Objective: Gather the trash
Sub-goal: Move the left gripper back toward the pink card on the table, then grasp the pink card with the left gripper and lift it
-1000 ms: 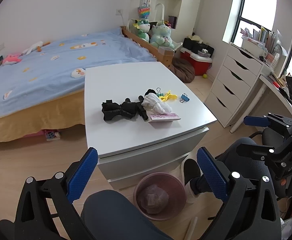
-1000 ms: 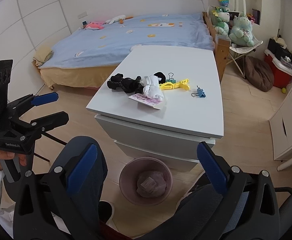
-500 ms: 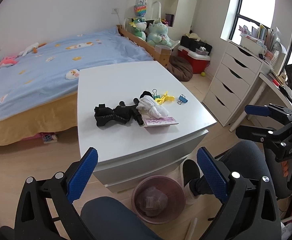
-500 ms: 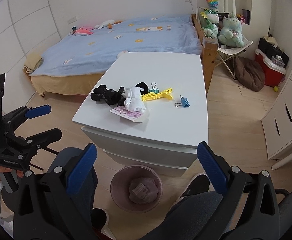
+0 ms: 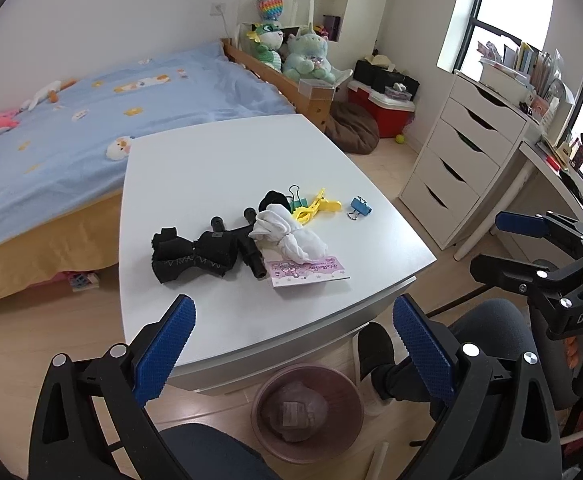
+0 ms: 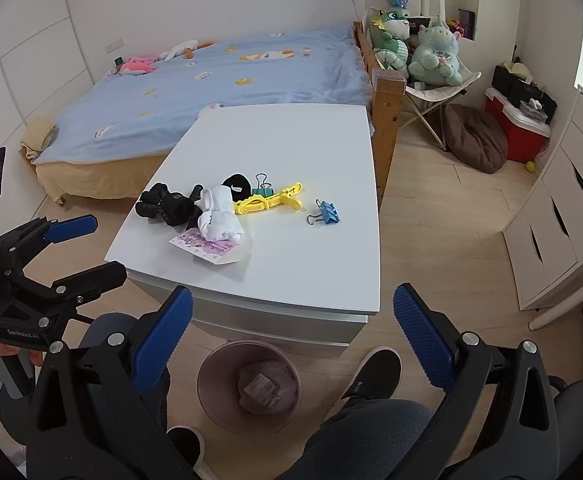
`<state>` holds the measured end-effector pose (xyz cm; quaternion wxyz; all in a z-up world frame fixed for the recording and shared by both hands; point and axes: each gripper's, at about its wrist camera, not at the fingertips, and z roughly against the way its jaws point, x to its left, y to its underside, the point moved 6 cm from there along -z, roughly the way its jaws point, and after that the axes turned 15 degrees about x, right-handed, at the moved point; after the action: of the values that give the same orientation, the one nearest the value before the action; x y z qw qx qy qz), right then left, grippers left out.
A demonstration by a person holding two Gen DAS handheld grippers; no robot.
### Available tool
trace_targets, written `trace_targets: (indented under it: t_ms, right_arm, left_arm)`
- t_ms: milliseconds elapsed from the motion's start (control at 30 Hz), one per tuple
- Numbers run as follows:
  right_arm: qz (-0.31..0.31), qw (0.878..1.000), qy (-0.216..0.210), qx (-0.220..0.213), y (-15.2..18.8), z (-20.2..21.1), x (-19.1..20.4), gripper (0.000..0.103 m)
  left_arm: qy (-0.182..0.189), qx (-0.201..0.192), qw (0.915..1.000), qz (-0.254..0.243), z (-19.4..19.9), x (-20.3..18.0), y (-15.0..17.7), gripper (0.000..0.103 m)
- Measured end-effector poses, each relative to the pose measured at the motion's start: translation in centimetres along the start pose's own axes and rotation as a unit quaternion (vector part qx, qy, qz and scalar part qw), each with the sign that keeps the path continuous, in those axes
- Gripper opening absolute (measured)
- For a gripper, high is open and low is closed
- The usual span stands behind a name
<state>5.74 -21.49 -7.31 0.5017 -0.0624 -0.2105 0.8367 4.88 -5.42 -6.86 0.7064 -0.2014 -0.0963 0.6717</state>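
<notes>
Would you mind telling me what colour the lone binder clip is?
The binder clip is blue with metal wire handles, clearest in the right wrist view.

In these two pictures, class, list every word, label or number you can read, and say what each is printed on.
"DAS": on the body of the right claw, cut off at the picture's edge.
"GenRobot.AI": on the body of the left claw, small but legible.
Pink card: script lettering, too small to read.
Black cloth item: pale lettering, upside down and blurred, unreadable.
Paper in the bin: unreadable.
</notes>
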Motion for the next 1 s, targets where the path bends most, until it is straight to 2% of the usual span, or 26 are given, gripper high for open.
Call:
trace_targets:
  t_ms: [267,533,867,900,967,1000]
  right_arm:
    - [-0.004,1.000,0.001,0.009,0.3,-0.5,-0.8,0.098]
    - [-0.011,1.000,0.001,0.013,0.3,-0.6,-1.7,0.098]
    - [-0.020,1.000,-0.005,0.015,0.5,-0.7,-2.6,0.098]
    - [-0.021,1.000,-0.006,0.015,0.6,-0.8,-2.6,0.098]
    - [-0.022,1.000,-0.008,0.016,0.6,-0.8,-2.7,0.098]
    - [-0.022,1.000,-0.008,0.016,0.7,-0.8,-2.6,0.098]
  left_arm:
    - [0.007,0.037,0.9992,0.009,-3.1,-0.4,-1.8,0.095]
    - [-0.017,0.068,0.9975,0.007,-6.3,-1.0,-2.6,0.095]
    - [-0.034,0.071,0.9968,0.001,-8.0,-1.4,-2.9,0.095]
    - [-0.036,0.071,0.9968,0.001,-8.0,-1.4,-2.9,0.093]
    - [-0.037,0.076,0.9965,0.000,-8.2,-1.4,-2.9,0.079]
    - [-0.036,0.078,0.9963,0.000,-8.3,-1.3,-2.9,0.077]
